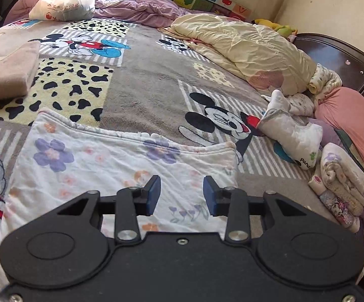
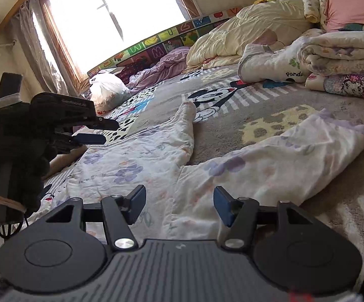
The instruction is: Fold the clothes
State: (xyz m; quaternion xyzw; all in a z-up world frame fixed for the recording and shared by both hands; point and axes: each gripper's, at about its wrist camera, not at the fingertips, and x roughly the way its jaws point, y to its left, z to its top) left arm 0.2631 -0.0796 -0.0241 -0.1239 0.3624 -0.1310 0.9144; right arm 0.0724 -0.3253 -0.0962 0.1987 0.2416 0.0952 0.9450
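A white garment with purple and orange flowers [image 1: 101,166] lies spread on the Mickey Mouse bedspread [image 1: 144,93]. In the right wrist view the same garment [image 2: 141,161] shows two legs or sleeves, one [image 2: 185,125] reaching away and one [image 2: 295,156] lying out to the right. My left gripper [image 1: 182,196] is open just above the garment's near part, holding nothing; it also shows from the side in the right wrist view [image 2: 99,132], held in a black-gloved hand. My right gripper [image 2: 179,207] is open over the garment's middle, holding nothing.
A folded beige cloth [image 1: 5,70] lies at the left. A stack of folded clothes [image 1: 340,186] and a white panda garment [image 1: 292,136] sit at the right. A cream quilt [image 1: 245,50], pink pillow [image 1: 353,115], purple bedding [image 1: 141,10] and white plastic bag [image 1: 66,0] lie beyond.
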